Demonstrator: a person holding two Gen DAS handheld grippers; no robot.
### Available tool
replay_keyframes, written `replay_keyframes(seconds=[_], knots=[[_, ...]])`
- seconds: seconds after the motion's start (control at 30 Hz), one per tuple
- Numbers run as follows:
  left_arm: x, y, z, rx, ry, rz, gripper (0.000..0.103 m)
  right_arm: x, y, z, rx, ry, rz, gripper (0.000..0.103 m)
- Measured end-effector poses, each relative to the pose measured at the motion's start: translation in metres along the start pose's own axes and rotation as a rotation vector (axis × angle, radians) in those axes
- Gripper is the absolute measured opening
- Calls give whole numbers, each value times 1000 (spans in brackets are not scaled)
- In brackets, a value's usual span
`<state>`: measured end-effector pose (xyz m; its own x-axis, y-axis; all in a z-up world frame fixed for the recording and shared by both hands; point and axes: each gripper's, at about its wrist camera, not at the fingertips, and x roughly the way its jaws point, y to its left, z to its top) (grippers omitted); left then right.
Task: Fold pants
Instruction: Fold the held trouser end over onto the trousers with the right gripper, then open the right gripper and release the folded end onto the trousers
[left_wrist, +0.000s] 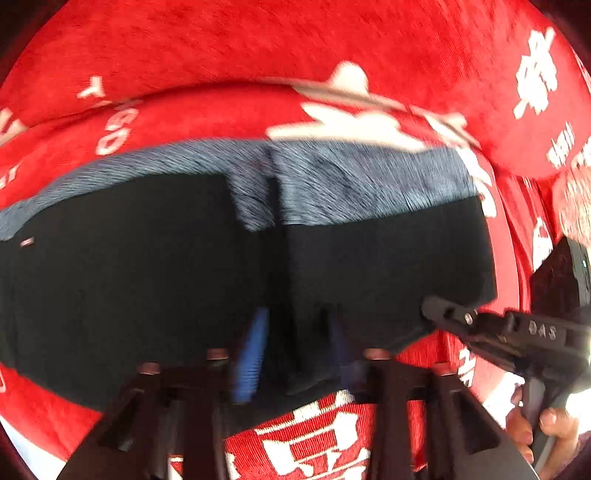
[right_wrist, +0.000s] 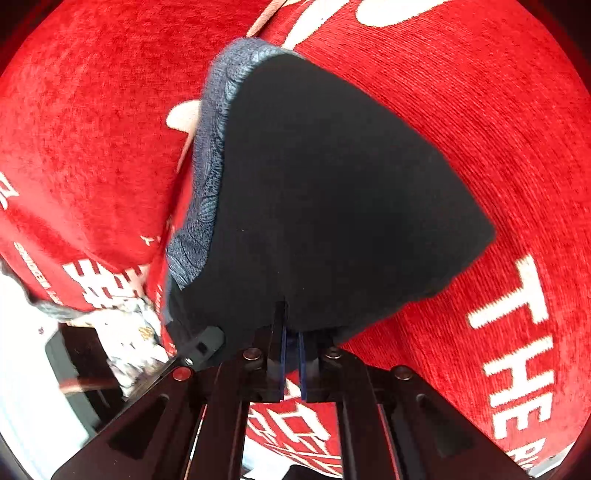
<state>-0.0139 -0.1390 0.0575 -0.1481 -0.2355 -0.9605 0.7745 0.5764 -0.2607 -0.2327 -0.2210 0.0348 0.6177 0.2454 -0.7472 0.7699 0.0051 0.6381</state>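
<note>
Black pants (right_wrist: 332, 192) edge | right hand-held gripper (right_wrist: 291, 345) clamped | red cloth (right_wrist: 480, 129) around

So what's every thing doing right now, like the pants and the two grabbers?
pants: black with a grey patterned band, folded over, lying on the red cloth, near edge gripped.
red cloth: spread under the pants, with white lettering.
right gripper: shut on the pants' near edge.
left gripper: fingers apart, straddling the pants' edge, pads not clearly pressing.
hand: holding the right gripper's handle.
</note>
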Motion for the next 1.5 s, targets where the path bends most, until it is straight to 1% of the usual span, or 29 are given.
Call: replay_keyframes(seconds=[0.03, 0.07, 0.1, 0.13, 0.2, 0.27, 0.3, 0.37, 0.43, 0.47, 0.5, 0.53, 0.57, 0.6, 0.63, 0.67, 0.7, 0.83, 0.93, 1.03, 1.07, 1.1, 1.13, 1.23, 1.27, 1.3, 1.37, 1.43, 1.5], knots=[[-5, 2, 1, -15, -21, -2, 69, -2, 5, 1, -29, 17, -7, 16], [-13, 3, 3, -35, -50, -4, 69, -5, 15, 1, -86, 58, -20, 22], [-18, 4, 4, -40, -58, -1, 69, -8, 21, 0, -125, 90, -22, 36], [-24, 3, 6, -44, -73, 10, 69, -13, 31, -2, -177, 121, -21, 40], [-39, -2, 12, -41, -123, 26, 69, -30, 49, -4, -282, 114, -12, 40], [-46, -11, 19, -15, -146, 25, 69, -52, 63, 3, -361, 32, -26, 30], [-46, -16, 23, 4, -149, 27, 69, -62, 67, 12, -375, -16, -35, 17], [-32, -31, 32, 40, -144, 61, 69, -68, 72, 37, -360, -92, -84, 15], [-15, -37, 35, 53, -132, 91, 69, -61, 75, 64, -350, -132, -110, 15], [1, -37, 35, 54, -112, 135, 69, -56, 76, 74, -355, -150, -130, 15], [12, -35, 33, 51, -91, 159, 69, -50, 76, 86, -371, -161, -164, 15], [19, -31, 30, 43, -71, 173, 69, -39, 75, 95, -386, -155, -198, 15], [28, -21, 25, 16, -42, 176, 69, -21, 70, 102, -392, -125, -240, 15], [29, -14, 21, -5, -33, 162, 69, -4, 69, 102, -379, -99, -260, 15], [27, -6, 18, -35, -32, 137, 69, 5, 65, 100, -357, -95, -251, 15], [22, 2, 14, -56, -34, 127, 69, 5, 68, 95, -363, -127, -242, 15], [15, 9, 10, -60, -39, 134, 69, 7, 72, 91, -375, -121, -240, 15], [-11, 30, 1, -46, -63, 191, 69, 27, 88, 64, -399, -39, -181, 15], [-23, 48, -7, -47, -59, 244, 69, 54, 112, 36, -447, 24, -147, 15], [-23, 65, -15, -60, -40, 287, 69, 80, 127, 11, -481, 70, -158, 15], [-23, 70, -20, -70, -33, 296, 69, 86, 129, 3, -493, 65, -179, 15], [-24, 75, -25, -84, -27, 297, 69, 85, 132, -3, -509, 32, -205, 15], [-25, 80, -30, -99, -21, 295, 69, 84, 135, -7, -515, 30, -212, 16], [-26, 87, -37, -122, -5, 294, 69, 81, 133, -17, -503, 122, -167, 17], [-27, 89, -40, -130, 2, 298, 69, 77, 134, -24, -518, 141, -173, 17], [-29, 92, -41, -138, 3, 294, 69, 79, 137, -31, -532, 137, -178, 17], [-34, 96, -45, -150, 2, 286, 69, 64, 136, -43, -555, 105, -206, 18], [-35, 99, -49, -150, 4, 288, 69, 51, 131, -49, -570, 74, -236, 29], [-32, 101, -53, -151, 18, 292, 69, 51, 122, -52, -547, 81, -253, 29]])
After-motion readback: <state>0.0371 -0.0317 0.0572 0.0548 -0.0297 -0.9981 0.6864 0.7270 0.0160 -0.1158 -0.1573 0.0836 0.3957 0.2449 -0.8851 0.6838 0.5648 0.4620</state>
